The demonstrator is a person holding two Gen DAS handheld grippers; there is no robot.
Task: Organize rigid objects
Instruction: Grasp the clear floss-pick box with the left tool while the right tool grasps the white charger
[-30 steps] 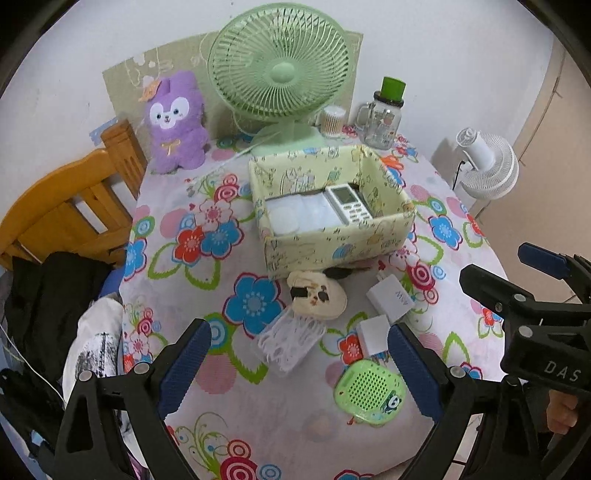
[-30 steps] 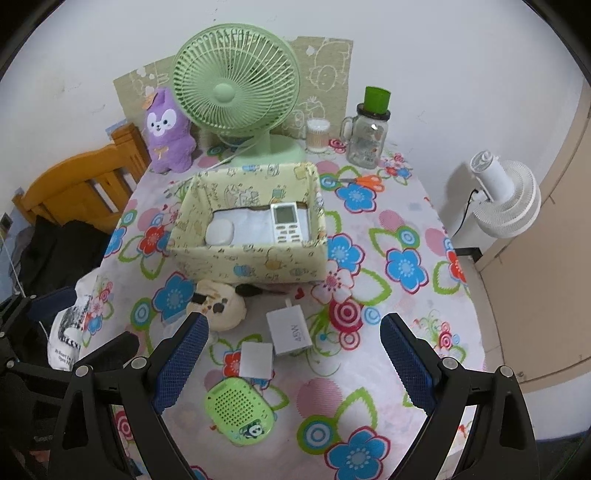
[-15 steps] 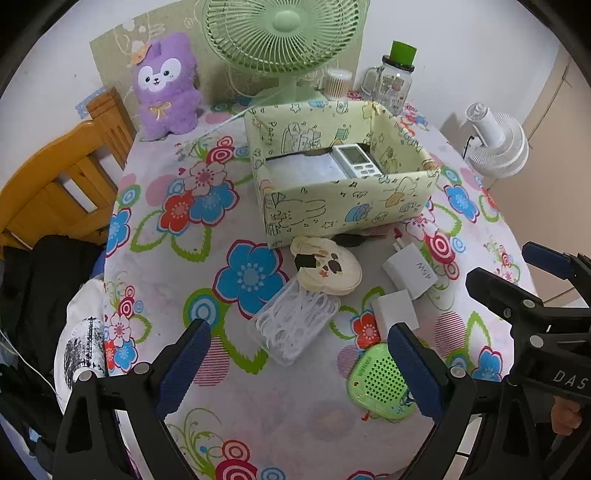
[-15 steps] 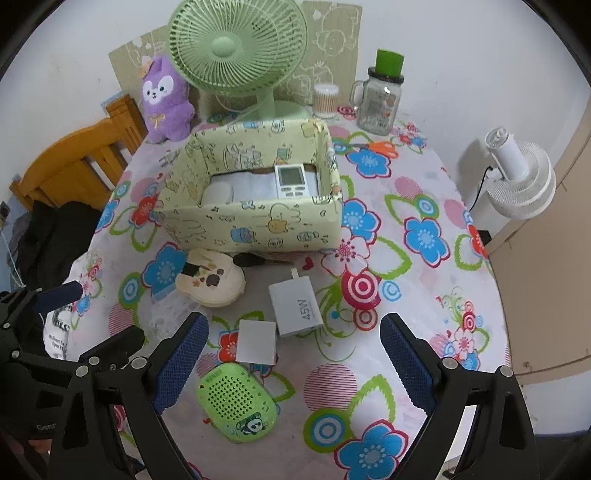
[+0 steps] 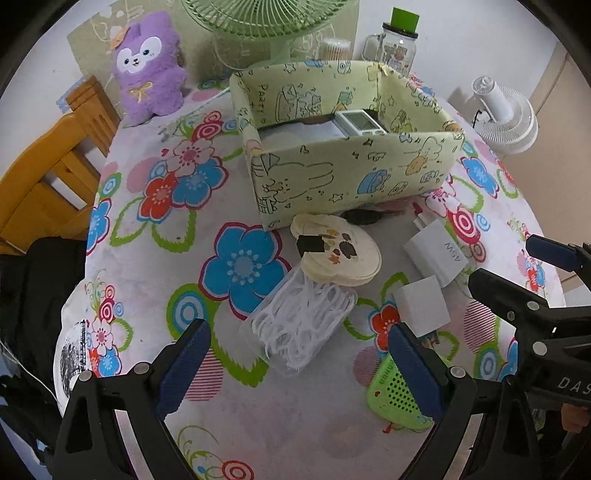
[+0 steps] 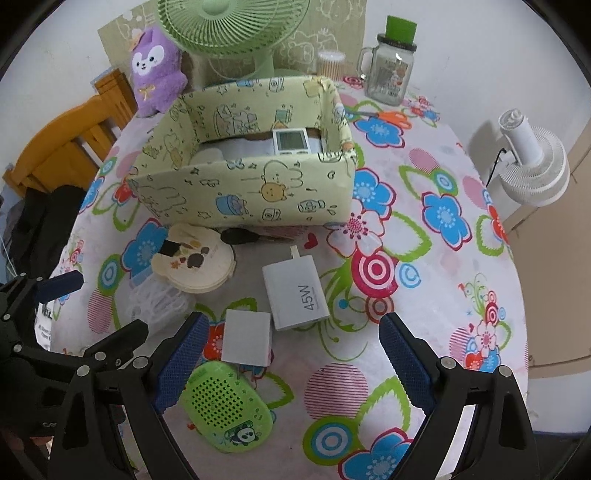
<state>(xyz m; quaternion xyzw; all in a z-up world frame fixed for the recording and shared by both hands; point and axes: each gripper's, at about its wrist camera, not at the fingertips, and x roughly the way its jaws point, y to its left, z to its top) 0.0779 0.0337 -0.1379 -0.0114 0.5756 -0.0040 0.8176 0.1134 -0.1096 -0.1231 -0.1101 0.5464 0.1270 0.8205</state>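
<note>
A yellow-green fabric box (image 5: 351, 177) (image 6: 258, 188) stands mid-table and holds a white display device (image 6: 291, 140) and white items. In front of it lie a cream bear-shaped case (image 5: 340, 254), a clear box of white floss picks (image 5: 303, 321), a white 45W charger (image 6: 295, 291), a small white cube (image 6: 247, 338), a green perforated gadget (image 6: 225, 406) and a black key (image 6: 240, 236). My left gripper (image 5: 299, 350) hangs open above the floss box. My right gripper (image 6: 291, 343) is open over the cube and charger, touching nothing.
At the back stand a green fan (image 6: 229, 22), a purple plush (image 6: 157, 70), a glass jar with a green lid (image 6: 391, 66) and a cotton-swab tub (image 6: 330, 64). A wooden chair (image 5: 48, 177) is left of the round table; a white fan (image 6: 532, 166) is beyond its right edge.
Both grippers have sunk toward the table, so the loose items and the box look larger and closer. The jaws have stayed equally wide. No object has moved.
</note>
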